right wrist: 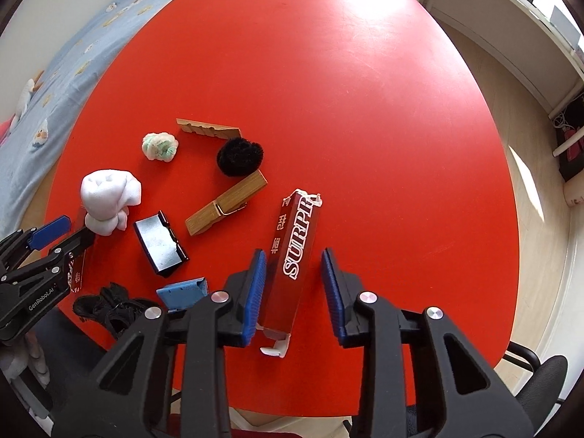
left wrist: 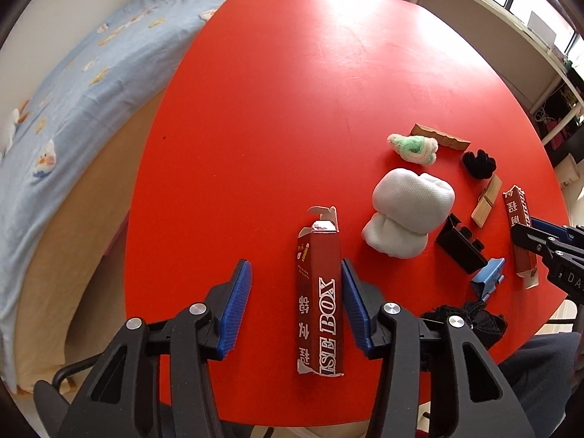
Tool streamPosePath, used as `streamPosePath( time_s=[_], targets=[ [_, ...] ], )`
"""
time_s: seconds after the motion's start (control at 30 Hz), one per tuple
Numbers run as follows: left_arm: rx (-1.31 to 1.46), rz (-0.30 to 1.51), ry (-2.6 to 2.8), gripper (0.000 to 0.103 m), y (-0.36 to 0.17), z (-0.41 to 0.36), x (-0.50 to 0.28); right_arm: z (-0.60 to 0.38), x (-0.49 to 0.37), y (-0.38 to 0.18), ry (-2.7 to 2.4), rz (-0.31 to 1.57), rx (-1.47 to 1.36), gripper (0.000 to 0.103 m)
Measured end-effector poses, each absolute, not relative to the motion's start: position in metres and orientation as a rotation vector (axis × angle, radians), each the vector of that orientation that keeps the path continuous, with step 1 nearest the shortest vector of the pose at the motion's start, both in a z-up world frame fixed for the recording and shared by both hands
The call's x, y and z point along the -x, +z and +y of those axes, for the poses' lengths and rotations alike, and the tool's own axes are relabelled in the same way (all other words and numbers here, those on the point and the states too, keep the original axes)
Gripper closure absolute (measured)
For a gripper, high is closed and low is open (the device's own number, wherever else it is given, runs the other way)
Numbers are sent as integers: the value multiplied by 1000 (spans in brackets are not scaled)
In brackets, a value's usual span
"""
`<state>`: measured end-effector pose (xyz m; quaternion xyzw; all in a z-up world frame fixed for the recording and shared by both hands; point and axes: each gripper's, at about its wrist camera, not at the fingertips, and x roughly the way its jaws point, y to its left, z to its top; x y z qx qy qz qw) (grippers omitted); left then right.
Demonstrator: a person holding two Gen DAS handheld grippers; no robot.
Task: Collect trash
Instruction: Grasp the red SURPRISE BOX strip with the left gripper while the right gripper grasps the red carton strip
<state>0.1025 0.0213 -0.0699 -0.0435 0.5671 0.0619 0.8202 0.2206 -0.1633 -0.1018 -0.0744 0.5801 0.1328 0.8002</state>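
The red table point(left wrist: 273, 91) carries everything, and none of it has been collected yet. No bin or bag shows in either view, so I cannot tell where the trash is meant to go.

The left gripper point(left wrist: 295, 273) points down over a torn red carton point(left wrist: 319, 292) that lies flat close to the table's near edge. Its jaws are spread. One pad sits right against the carton's side and the other stands well clear, so nothing is pinched. The right gripper point(right wrist: 292, 259) hangs over a second torn red carton point(right wrist: 292, 255), also by the near edge and further toward the right side. Its jaws are likewise spread, with a strip of table showing on each side of the carton.

I judge that the task is at its first pickup, one carton per hand.

The rest lies between and beyond the two cartons:
- a white cloth bundle point(left wrist: 408, 211)
- a wooden clothespin point(right wrist: 226, 202)
- a black glossy holder point(right wrist: 160, 244)
- a black fabric scrap point(right wrist: 109, 310) at the near edge
- a wooden strip point(right wrist: 208, 129)
- a black fuzzy ball point(right wrist: 239, 155)
- a blue folded piece point(right wrist: 182, 290)
- a green-and-white fluffy ball point(right wrist: 160, 146)

Which of these count as trash is unclear.
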Motion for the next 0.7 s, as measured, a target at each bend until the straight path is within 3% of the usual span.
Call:
streamPosePath(
  time_s=[0.07,0.23,0.3,0.7],
  targets=[
    [79,1203,127,80,-69,20,-102,-162,-218,-102,299,1241,169,89],
    [64,1189,111,82,-69,19,-98,-163,-215,-100,316,1224,158,89],
    [55,1176,109,88,-68,18,-95,-164,-213,-97,320,1211,154,89],
    [13,1050,38,89,-35,6,-67,-185,-185,-60,377,1097,127,89]
  ],
)
